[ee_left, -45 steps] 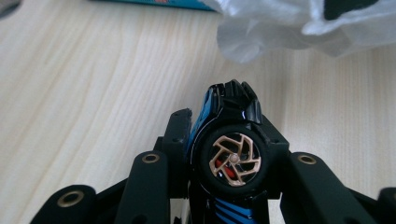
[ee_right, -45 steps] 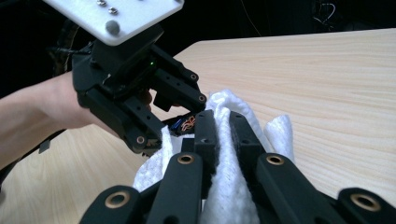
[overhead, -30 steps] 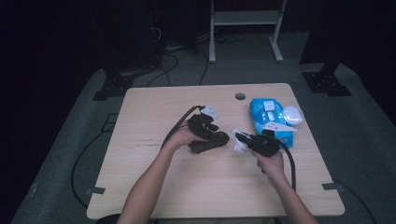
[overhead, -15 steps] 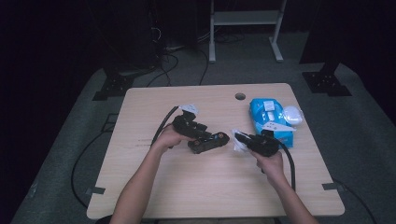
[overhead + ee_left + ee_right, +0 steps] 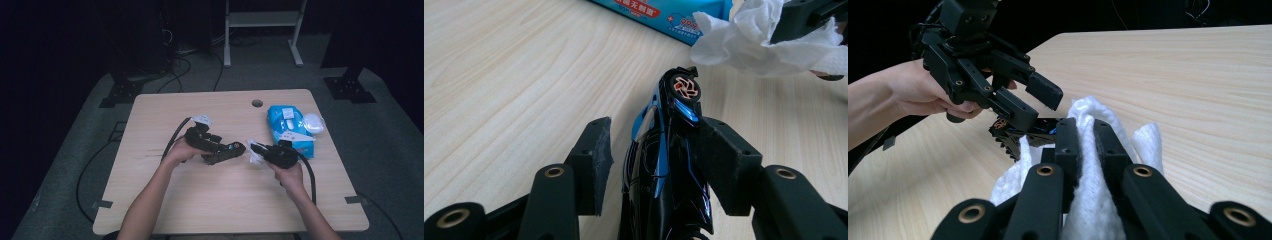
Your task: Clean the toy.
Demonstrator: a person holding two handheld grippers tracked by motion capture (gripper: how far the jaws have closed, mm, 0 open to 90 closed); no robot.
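The left gripper (image 5: 239,148) lies near the middle of the wooden table (image 5: 165,107), pointing right. Compared with one second ago, in the high view it sits lower and slightly nearer the left of the table, and the left hand (image 5: 179,150) has come down with it. Its jaws have just been opening. A black and blue toy car (image 5: 667,165) lies on its side between them. In the left gripper view one pad (image 5: 722,160) rests against the car's underside, while the other pad (image 5: 596,160) stands clear of the car body with a visible gap, so the claw is open and not clamping. One car wheel (image 5: 685,87) points toward the far end of the jaws.

The right gripper (image 5: 257,150) is unchanged from the earlier frames: it points left, just right of the left gripper, held by the right hand (image 5: 290,175). Its jaws are closed on a crumpled white wipe (image 5: 1088,150), which bulges out on both sides of the jaws. In the left gripper view the wipe (image 5: 749,42) hangs just beyond the car's wheel, close but apart.

A blue pack of wet wipes (image 5: 289,127) lies on the right side of the table, beyond the right gripper, in the same place as before.
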